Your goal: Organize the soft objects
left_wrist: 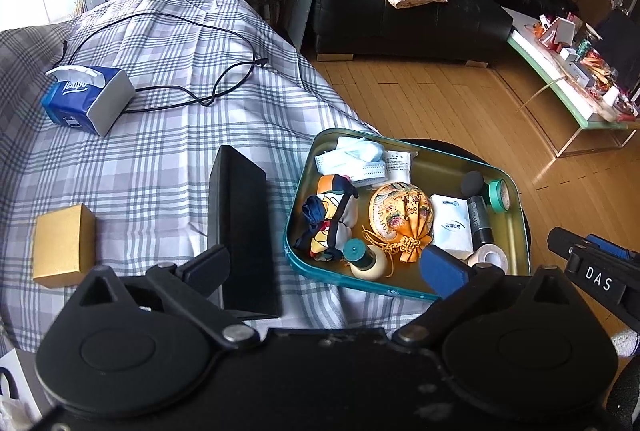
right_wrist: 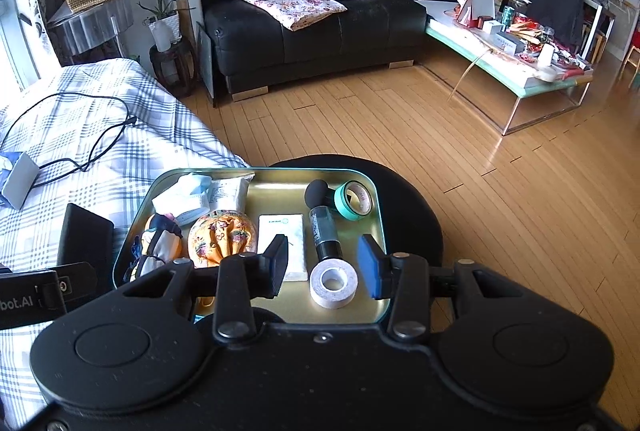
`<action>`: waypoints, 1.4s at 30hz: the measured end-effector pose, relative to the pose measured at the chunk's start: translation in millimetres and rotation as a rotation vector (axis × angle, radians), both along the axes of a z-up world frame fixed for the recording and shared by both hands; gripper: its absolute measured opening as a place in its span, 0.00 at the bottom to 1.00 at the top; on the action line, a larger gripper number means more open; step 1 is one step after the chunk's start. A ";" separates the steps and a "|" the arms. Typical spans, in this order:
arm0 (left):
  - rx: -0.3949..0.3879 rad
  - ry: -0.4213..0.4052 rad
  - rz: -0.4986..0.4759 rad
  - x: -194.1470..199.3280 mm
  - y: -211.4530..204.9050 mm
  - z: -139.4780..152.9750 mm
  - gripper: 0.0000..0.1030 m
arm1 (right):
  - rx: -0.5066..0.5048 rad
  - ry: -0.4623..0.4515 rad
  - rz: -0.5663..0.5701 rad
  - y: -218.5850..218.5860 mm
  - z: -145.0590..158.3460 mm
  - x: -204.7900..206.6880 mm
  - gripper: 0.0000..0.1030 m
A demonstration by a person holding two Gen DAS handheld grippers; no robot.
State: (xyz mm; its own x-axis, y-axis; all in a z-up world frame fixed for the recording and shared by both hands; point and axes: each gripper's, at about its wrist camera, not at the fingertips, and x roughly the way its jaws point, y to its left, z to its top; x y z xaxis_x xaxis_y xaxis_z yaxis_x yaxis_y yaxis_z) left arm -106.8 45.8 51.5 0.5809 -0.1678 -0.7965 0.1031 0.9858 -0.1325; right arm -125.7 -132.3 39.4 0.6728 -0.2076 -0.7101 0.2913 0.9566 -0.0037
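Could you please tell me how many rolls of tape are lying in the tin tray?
2. A white roll lies near the tray's front edge, and a teal roll sits at its far right corner. Others could be hidden beneath the fabric items.

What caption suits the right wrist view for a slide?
Right gripper with fingers apart and empty above a teal tray holding white tape roll, green tape roll and embroidered orange pouch.
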 end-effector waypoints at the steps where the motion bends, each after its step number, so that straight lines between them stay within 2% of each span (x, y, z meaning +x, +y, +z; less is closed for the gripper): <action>1: -0.003 -0.003 0.004 -3.0 1.9 2.1 0.99 | -0.003 -0.001 0.001 1.8 0.9 -0.9 0.41; 15: -0.010 -0.015 0.017 -22.9 18.7 10.8 0.99 | -0.029 -0.005 -0.005 14.3 6.4 -12.1 0.41; 42: 0.027 -0.010 0.011 -21.1 15.3 6.8 0.99 | -0.017 0.007 -0.006 14.5 3.6 -10.9 0.41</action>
State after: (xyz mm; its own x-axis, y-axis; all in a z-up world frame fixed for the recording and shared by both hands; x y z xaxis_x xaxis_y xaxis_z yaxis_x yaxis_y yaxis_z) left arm -127.9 61.2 58.2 0.5906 -0.1398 -0.7947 0.0930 0.9901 -0.1050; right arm -136.6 -117.8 43.0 0.6668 -0.2239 -0.7108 0.2969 0.9546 -0.0222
